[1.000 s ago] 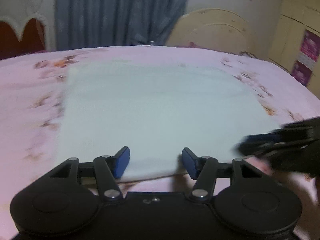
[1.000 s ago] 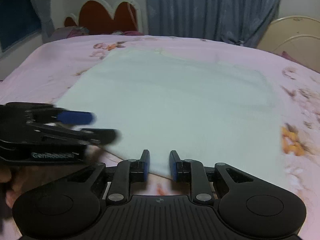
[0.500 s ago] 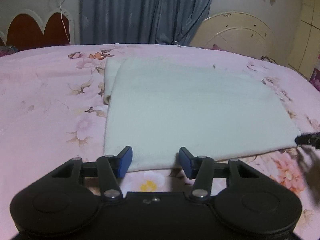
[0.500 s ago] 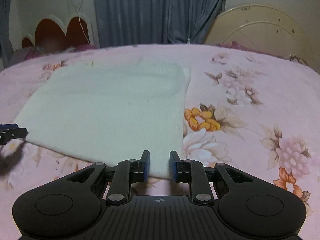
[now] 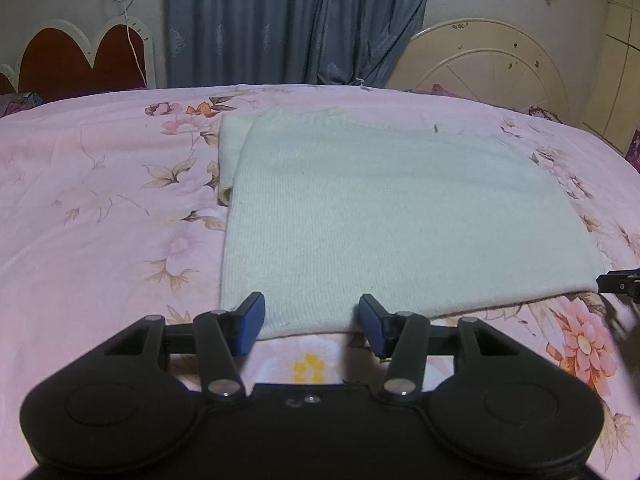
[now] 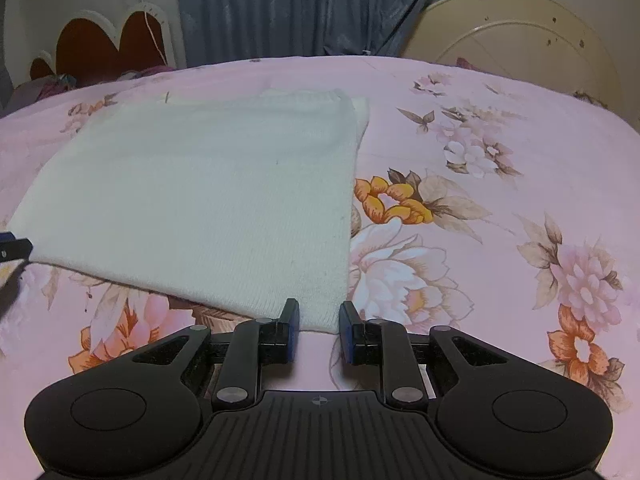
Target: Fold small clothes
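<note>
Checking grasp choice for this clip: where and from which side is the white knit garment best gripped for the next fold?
Probably the two near corners of the white knit garment, coming in low from the near hem. It lies flat on the pink bedsheet, so only edges offer purchase. The left gripper and right gripper already sit there, jaws open.

Home bedroom: bed [image 5: 100,216] with pink floral sheet, red heart-shaped headboard [image 5: 76,60] trimmed in white, blue-grey curtains [image 5: 288,20] on the back wall, a cream arched bed frame [image 5: 492,60] and cream wardrobe doors [image 5: 622,60] at right.
</note>
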`<state>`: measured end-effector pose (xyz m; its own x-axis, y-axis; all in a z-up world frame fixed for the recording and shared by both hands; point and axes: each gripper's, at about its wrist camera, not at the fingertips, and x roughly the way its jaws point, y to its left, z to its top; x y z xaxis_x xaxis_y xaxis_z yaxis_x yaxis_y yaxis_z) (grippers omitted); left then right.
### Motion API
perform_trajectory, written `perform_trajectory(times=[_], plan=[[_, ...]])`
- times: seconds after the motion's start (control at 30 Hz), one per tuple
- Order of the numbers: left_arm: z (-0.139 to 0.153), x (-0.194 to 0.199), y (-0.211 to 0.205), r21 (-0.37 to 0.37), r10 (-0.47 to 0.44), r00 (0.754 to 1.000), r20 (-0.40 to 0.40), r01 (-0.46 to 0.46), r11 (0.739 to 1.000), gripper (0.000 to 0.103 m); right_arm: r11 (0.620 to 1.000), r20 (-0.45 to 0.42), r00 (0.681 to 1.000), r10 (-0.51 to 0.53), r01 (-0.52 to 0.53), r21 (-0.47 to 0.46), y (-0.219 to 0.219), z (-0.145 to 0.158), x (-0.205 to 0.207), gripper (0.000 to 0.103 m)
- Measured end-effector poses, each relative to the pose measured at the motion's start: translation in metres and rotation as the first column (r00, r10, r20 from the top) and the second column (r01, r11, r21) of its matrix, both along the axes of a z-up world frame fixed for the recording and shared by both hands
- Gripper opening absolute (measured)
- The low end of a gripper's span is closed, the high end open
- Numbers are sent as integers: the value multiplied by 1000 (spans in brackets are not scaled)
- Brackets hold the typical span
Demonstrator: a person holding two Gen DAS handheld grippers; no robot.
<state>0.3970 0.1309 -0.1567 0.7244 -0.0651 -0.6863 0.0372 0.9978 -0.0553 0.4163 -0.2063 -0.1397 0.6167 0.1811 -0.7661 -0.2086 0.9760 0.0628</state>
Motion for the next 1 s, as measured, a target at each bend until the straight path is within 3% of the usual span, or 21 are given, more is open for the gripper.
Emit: perform_trajectory(times=[0.1,0.17,0.2,0.23,0.3,0.33,0.37,0.4,0.47,0.53,0.6,0.77,0.87,0.93,1.0], plan=[[6,-4,4,-5,23,1000,-3,-23,1000,53,1000,-7,1000,-2,3,4,-4,1,1,21],[20,-19,10,-11,104,993,63,-104,995,62,999,37,999,-35,35,20,-9,12,-6,21],[27,-30,15,-61,143,982,119,-137,989,74,998,80,996,-45,42,40,-14,19,-11,22],[31,-40,20,-154,186,970,156,-162,975,76,997,113,992,-49,41,70,-16,25,-15,21],[26,-46,24,-328,228,965,129,-175,928,66,992,144,989,-43,25,121,-14,34,-17,21],[19,-45,24,-392,242,966,91,-189,900,54,990,154,987,-33,12,139,-10,37,-15,21],[10,-43,24,-437,258,965,51,-211,874,51,988,160,987,-27,2,152,-6,40,-13,21],[1,-41,26,-481,282,959,5,-245,842,50,986,167,986,-17,-11,165,-1,43,-10,19],[-18,-38,32,-563,331,942,-64,-307,767,50,984,170,985,17,-47,174,13,47,0,3],[-28,-37,39,-639,378,924,-63,-328,696,50,981,167,985,43,-73,177,28,50,12,2],[-33,-29,43,-675,400,915,-59,-331,659,48,978,161,984,72,-102,184,45,50,27,2],[-44,-2,50,-722,429,902,-52,-331,608,36,973,136,983,124,-147,180,88,40,62,2],[-46,12,48,-718,430,902,-41,-326,615,28,971,116,984,136,-156,181,106,29,81,2],[-48,18,47,-710,428,903,-41,-328,623,13,970,104,985,140,-158,186,117,23,91,2],[-49,17,51,-720,432,900,-57,-337,607,9,969,96,985,144,-160,186,126,15,99,2]])
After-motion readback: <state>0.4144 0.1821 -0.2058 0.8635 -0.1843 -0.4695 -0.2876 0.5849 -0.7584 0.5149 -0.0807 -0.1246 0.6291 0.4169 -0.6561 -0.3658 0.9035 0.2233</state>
